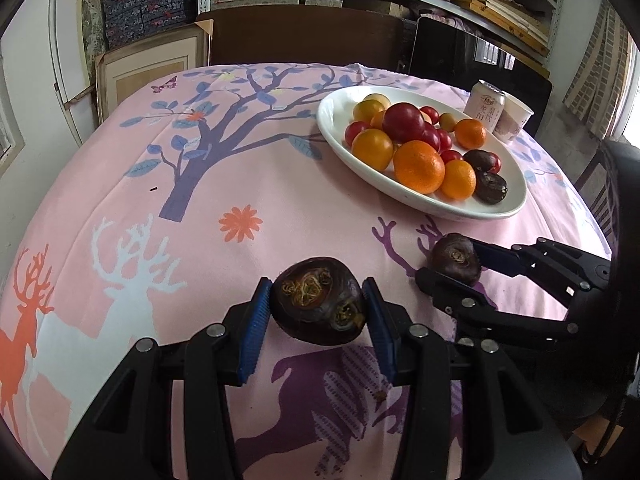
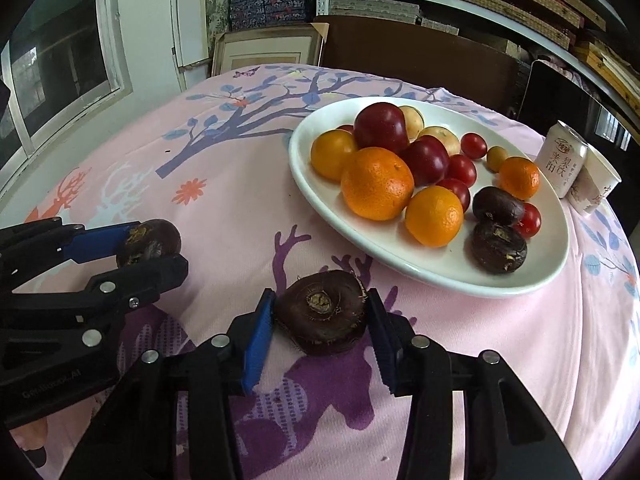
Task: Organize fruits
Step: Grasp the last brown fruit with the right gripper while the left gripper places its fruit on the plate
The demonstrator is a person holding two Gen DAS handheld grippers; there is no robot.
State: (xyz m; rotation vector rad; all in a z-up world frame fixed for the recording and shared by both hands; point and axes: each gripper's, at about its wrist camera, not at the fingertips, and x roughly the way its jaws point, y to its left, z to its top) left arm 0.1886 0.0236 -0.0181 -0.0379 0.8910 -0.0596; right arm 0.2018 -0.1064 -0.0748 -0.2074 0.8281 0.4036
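My left gripper (image 1: 318, 292) is shut on a dark brown water chestnut (image 1: 318, 304), held just above the pink tablecloth. To its right, my right gripper (image 1: 450, 262) is shut on a second, smaller water chestnut (image 1: 456, 258). The right wrist view shows that right gripper (image 2: 321, 300) with its blue pads against both sides of its chestnut (image 2: 322, 314), and the left gripper (image 2: 158, 246) at the far left with its chestnut (image 2: 150, 242). Behind both stands a white oval plate (image 1: 400, 196) (image 2: 360, 248) with oranges (image 2: 376, 184), red and yellow fruits and two more chestnuts (image 2: 498, 252).
A drink can (image 2: 562, 158) and a paper cup (image 2: 592, 186) stand close behind the plate's right end. A dark chair back (image 1: 304, 36) rises beyond the table's far edge, with shelves behind it. The left half of the cloth (image 1: 120, 184) lies bare.
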